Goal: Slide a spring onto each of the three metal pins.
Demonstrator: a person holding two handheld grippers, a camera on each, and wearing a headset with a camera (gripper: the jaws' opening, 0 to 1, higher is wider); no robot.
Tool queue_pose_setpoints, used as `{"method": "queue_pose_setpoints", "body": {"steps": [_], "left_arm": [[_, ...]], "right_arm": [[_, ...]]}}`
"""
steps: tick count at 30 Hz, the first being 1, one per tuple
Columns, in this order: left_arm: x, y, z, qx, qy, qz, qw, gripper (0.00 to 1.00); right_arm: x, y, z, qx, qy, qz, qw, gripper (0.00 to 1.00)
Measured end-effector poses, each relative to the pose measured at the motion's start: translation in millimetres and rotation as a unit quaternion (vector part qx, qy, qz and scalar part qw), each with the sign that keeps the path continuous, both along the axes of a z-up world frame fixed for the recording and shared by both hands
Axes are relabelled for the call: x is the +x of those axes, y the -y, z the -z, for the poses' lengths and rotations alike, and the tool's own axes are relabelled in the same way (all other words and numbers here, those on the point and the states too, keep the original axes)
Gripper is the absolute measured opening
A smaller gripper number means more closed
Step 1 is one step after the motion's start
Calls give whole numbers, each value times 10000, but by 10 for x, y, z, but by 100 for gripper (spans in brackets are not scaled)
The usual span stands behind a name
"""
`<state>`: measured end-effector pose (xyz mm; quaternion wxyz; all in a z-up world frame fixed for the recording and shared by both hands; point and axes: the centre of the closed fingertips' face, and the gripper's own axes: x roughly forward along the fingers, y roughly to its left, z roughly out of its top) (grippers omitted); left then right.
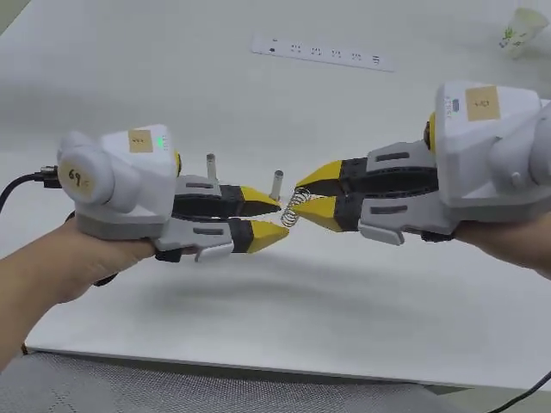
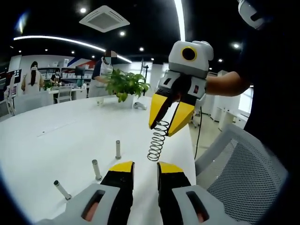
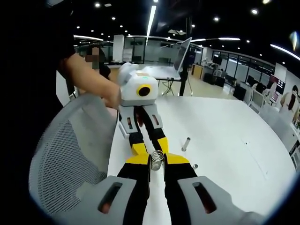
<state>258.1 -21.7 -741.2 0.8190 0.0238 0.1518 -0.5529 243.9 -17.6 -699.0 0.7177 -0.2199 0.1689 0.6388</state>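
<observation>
My right gripper (image 1: 299,198) is shut on one end of a coiled metal spring (image 1: 294,210), held in the air above the white table (image 1: 344,112). In the left gripper view the spring (image 2: 157,140) hangs down from the right gripper (image 2: 162,127) towards my left gripper (image 2: 146,165), whose jaws stand open just below the spring's free end. Three upright metal pins (image 2: 118,149) (image 2: 96,168) (image 2: 61,189) stand in a row on the table to the left of those jaws. In the right gripper view the spring (image 3: 157,160) sits between the right gripper (image 3: 158,159), facing the left gripper (image 3: 151,146).
A white power strip (image 1: 323,53) lies at the far side of the table. A crumpled plastic cup (image 1: 521,33) sits at the far right corner. A grey mesh chair (image 2: 239,173) stands by the table's near edge. People stand in the background of the room.
</observation>
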Motion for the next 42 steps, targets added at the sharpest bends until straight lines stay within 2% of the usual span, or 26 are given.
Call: {"method": "queue_pose_setpoints", "body": {"steps": [7,10,16,19,27,30,32,34,38,42], "left_arm": [[43,-148,-14,-15,-52,-236,9997,20],[78,-253,-22,32,-2,-386,9993,22],[130,-461,-10,59,-44,-696,9975,30],[150,-566,1,110,-21,-862,9962,37],[152,-737,64,266,-48,-1089,9937,49],[151,-810,92,302,-93,-1166,9927,53],[160,-862,105,285,-151,-1263,9915,58],[176,-916,117,290,-137,-1365,9901,64],[209,-1039,166,312,-242,-1608,9862,80],[244,-1114,167,308,-214,-1798,9830,96]], "right_arm": [[-2,7,44,-198,146,-96,9997,8],[-4,10,62,-272,195,-118,9994,8],[-1,39,122,-487,275,-137,9983,8],[-1,49,137,-514,263,-136,9982,8],[39,79,162,-504,248,-67,9984,8],[49,98,172,-503,234,-36,9985,8],[53,111,182,-522,227,-22,9984,8],[59,128,192,-543,231,-1,9983,8],[83,163,214,-567,208,82,9981,8],[113,197,248,-579,152,169,9981,8]]}}
